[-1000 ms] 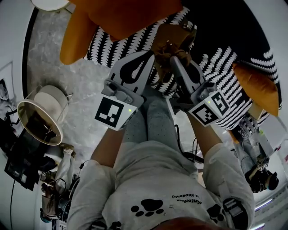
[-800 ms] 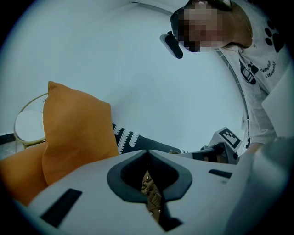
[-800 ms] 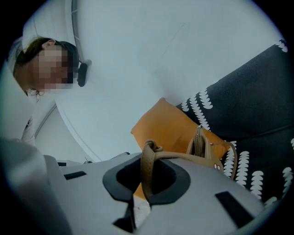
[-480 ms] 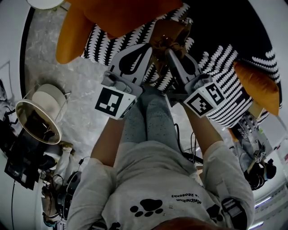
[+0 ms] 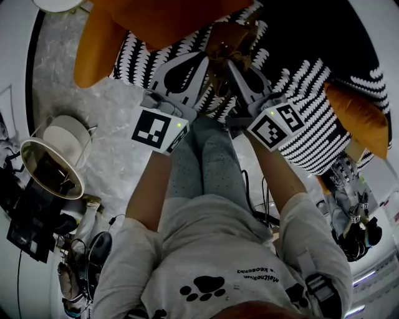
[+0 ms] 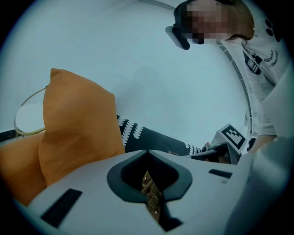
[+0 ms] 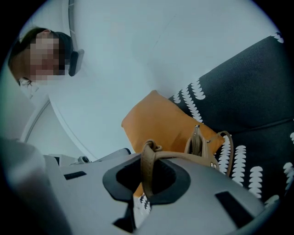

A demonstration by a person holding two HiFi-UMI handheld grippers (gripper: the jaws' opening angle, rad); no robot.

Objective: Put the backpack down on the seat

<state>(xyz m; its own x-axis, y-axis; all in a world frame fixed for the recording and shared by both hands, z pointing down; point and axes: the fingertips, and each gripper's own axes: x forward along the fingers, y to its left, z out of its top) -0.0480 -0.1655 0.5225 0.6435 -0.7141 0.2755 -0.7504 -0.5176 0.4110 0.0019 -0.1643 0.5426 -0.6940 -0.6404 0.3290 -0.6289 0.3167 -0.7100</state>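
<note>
A tan leather backpack (image 5: 227,38) hangs over the black-and-white patterned seat (image 5: 312,118), held from both sides. My left gripper (image 5: 207,59) is shut on a backpack strap (image 6: 149,192), which shows as a thin brown strip between the closed jaws. My right gripper (image 5: 232,62) is shut on another tan strap (image 7: 147,176) that loops up through its jaws; the bag's buckle and top edge (image 7: 198,144) show just beyond. Most of the bag's body is hidden behind the grippers.
Orange cushions (image 5: 168,19) lie on the seat at the far left, and another (image 5: 355,118) at the right. A round side table (image 5: 53,162) stands on the marble floor at left. My legs (image 5: 202,162) are right against the seat's front edge.
Both grippers have carried the backpack farther forward over the seat, toward the orange cushions. The grips on the straps are unchanged.
</note>
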